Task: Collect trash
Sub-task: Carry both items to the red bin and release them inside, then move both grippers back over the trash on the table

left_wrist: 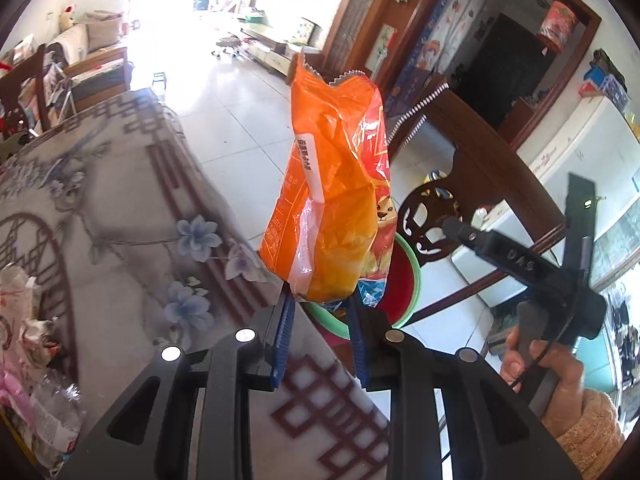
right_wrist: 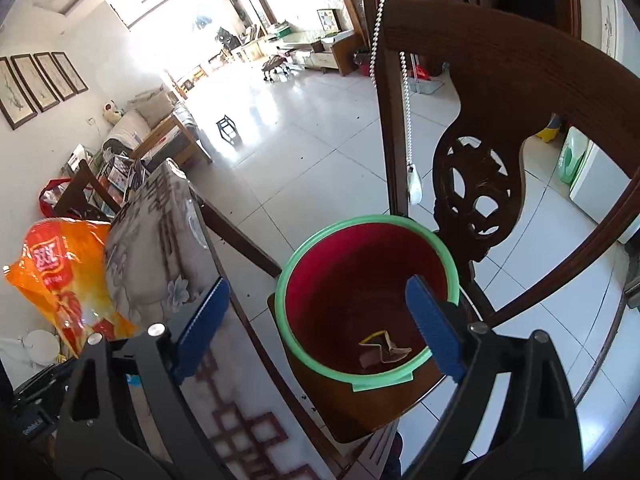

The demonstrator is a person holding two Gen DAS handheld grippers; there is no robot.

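Observation:
My left gripper is shut on an orange snack bag, held upright above the table edge. The bag also shows at the left of the right wrist view. A red bin with a green rim stands on a wooden chair seat beside the table; a crumpled brown wrapper lies in its bottom. The bin peeks out behind the bag in the left wrist view. My right gripper is open and empty, its fingers spread over the bin's near side. It appears at the right of the left wrist view.
The table wears a grey floral cloth with a dark red border. More trash, a plastic bottle and wrappers, lies at its left. The carved chair back rises behind the bin. White tiled floor stretches beyond.

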